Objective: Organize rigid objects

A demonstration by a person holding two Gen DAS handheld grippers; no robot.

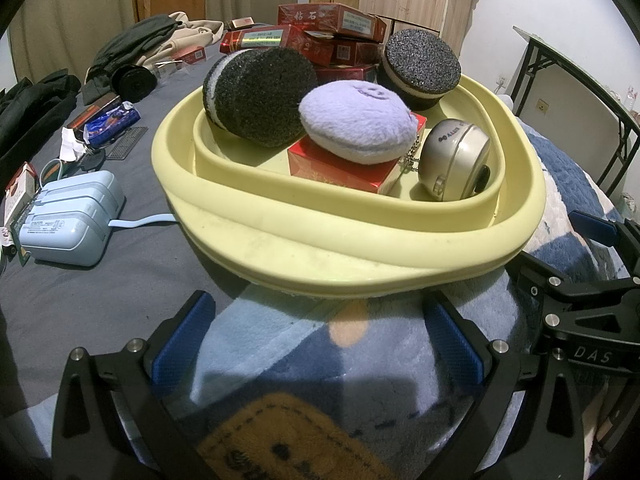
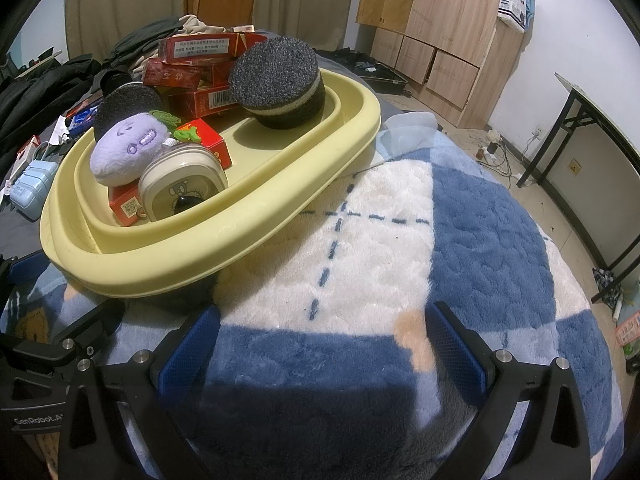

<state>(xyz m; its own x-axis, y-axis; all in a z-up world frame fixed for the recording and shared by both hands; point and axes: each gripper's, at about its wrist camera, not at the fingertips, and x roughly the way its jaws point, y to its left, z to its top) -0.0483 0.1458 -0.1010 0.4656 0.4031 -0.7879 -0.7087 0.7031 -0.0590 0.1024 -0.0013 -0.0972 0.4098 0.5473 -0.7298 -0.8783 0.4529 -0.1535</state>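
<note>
A pale yellow basin [image 1: 280, 240] [image 2: 168, 264] lies on a plaid blanket. Inside it are two black round sponge cakes [image 1: 256, 96] [image 2: 280, 80], a purple plush macaron [image 1: 356, 124] [image 2: 128, 148] lying on a red box [image 1: 340, 168] [image 2: 124, 204], and a small cream clock [image 1: 456, 160] [image 2: 180, 184]. My left gripper [image 1: 320, 340] is open just in front of the basin's near rim, with nothing between its fingers. My right gripper [image 2: 324, 344] is open over the blanket, right of the basin, also empty.
Red cartons [image 1: 320, 36] [image 2: 192, 64] are stacked behind the basin. A light blue charger [image 1: 72, 216] with its cable, small packets [image 1: 108, 120] and dark clothes [image 1: 36, 108] lie on the grey sheet to the left. A black-framed table [image 2: 592, 152] and wooden cabinets [image 2: 448, 28] stand to the right.
</note>
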